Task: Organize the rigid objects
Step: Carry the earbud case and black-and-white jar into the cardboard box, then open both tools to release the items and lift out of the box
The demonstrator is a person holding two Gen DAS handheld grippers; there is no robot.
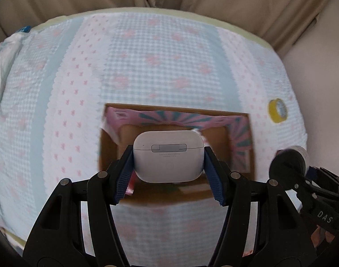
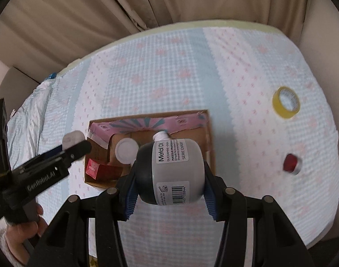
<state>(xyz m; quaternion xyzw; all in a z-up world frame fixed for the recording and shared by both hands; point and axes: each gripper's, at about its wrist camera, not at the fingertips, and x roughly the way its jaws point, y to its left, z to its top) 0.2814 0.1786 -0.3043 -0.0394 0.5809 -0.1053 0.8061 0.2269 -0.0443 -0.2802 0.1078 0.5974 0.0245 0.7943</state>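
Two grippers loaded: left gripper (image 1: pixel 169 166) jaws clamped on white earbud case (image 1: pixel 168 155), right gripper (image 2: pixel 169 173) jaws clamped on grey tube (image 2: pixel 176 169) (cap toward 12 o'clock). Cardboard box (image 1: pixel 250 146) on bed lies directly beneath case; box at 11 o'clock of tube. Left nearer drop. Yellow tape roll (image 2: pixel 286 105) outside at 2 o'clock.

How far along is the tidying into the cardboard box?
Done: a red carton and white round lid lie in the cardboard box. In hand: left gripper holds a white earbud case, right gripper a grey jar. Left: yellow tape roll, red-capped tin.
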